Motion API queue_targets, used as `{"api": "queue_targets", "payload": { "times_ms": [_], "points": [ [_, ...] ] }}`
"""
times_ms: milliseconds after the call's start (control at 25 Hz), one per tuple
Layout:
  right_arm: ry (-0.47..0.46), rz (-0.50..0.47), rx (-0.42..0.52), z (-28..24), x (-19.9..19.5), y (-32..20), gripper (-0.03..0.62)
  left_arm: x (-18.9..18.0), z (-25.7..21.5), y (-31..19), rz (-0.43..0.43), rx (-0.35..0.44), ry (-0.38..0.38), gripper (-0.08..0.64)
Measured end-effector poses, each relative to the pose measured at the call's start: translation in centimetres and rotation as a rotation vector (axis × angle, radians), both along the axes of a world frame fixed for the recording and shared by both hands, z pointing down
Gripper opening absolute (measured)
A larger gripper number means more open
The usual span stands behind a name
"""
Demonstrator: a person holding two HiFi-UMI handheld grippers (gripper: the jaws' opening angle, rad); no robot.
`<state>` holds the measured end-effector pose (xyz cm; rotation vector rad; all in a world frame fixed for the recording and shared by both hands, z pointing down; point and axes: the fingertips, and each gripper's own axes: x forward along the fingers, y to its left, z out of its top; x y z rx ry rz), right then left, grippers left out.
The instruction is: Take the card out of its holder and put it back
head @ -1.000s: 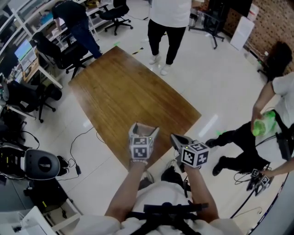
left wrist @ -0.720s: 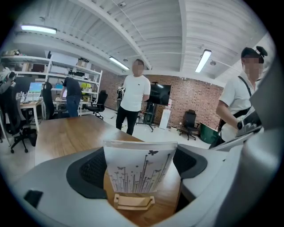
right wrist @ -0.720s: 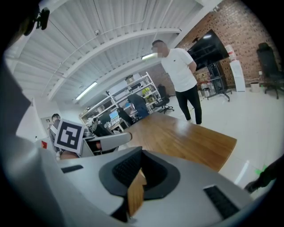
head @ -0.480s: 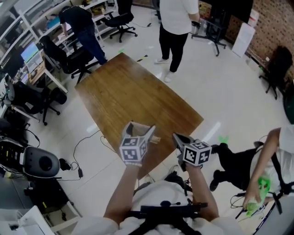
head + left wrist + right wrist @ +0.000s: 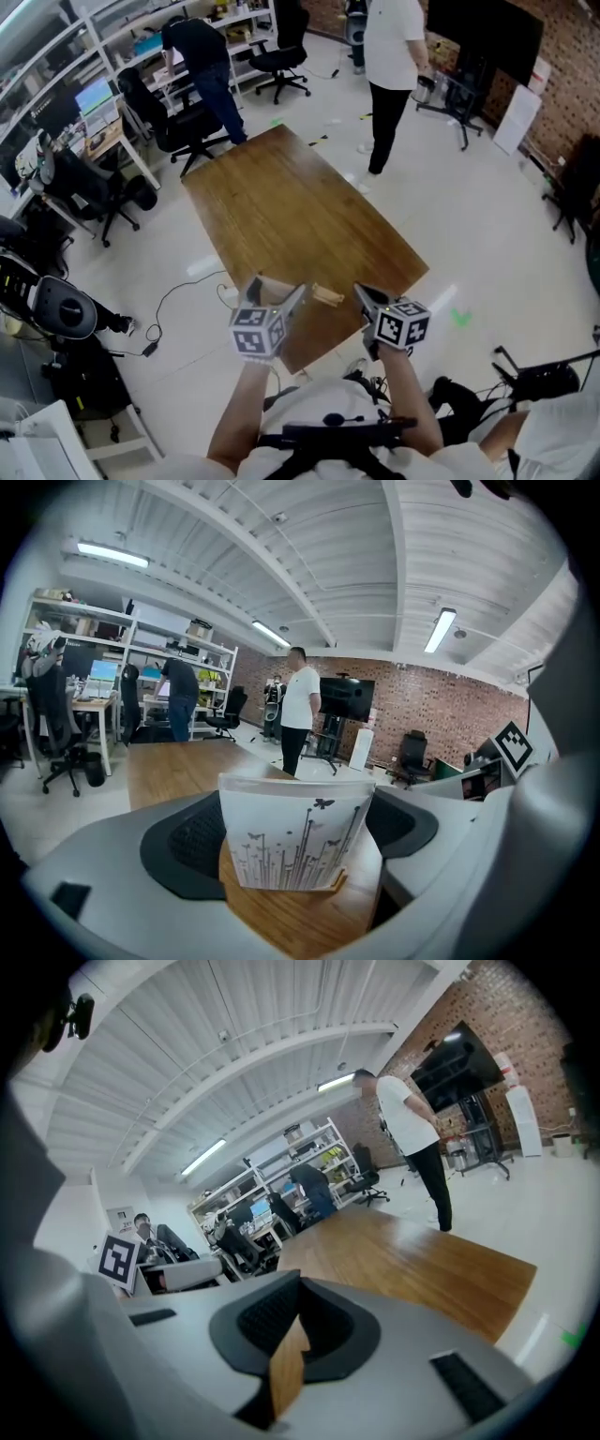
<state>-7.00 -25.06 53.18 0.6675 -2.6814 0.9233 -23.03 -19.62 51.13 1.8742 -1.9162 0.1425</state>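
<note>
A white card [image 5: 279,290] printed with butterflies and stems [image 5: 295,836] stands across the jaws of my left gripper [image 5: 272,305], which is shut on its two side edges [image 5: 295,847]. It hangs just over the near corner of the wooden table [image 5: 281,206]. A small wooden holder [image 5: 328,295] sits right beside the card's lower right corner [image 5: 339,881]. I cannot tell whether the card is in its slot. My right gripper [image 5: 364,296] is shut on the holder, a thin wooden strip seen edge-on [image 5: 286,1372] between its pads [image 5: 298,1330].
A person in a white shirt [image 5: 392,56] stands past the table's far end. Another person [image 5: 202,52] bends at the shelves. Office chairs [image 5: 178,122] and desks line the left. Cables [image 5: 178,291] trail on the floor. A person's clothing [image 5: 553,441] fills the lower right.
Both grippers have stayed close together, with the card and the holder, at the near table corner. The crouching person with the green object has left the right side of the view.
</note>
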Motion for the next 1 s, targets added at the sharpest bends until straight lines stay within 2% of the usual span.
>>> {"api": "queue_targets", "payload": {
  "times_ms": [160, 360, 760, 1000],
  "points": [
    [0.001, -0.041, 0.014, -0.3, -1.3, 1.8, 0.006, -1.2, 0.9, 2.9, -0.036, -0.006, 0.009, 0.466],
    [0.010, -0.043, 0.013, -0.4, -1.7, 3.2, 0.006, -1.4, 2.1, 5.2, -0.039, -0.021, 0.031, 0.466],
    [0.020, 0.030, -0.028, 0.7, -0.3, 5.9, 0.006, -0.2, 3.5, 6.6, 0.040, -0.029, 0.093, 0.466],
    [0.016, 0.079, -0.041, 0.8, 1.3, 6.4, 0.006, 1.3, 4.4, 6.2, 0.095, -0.080, 0.058, 0.465]
  ]
}}
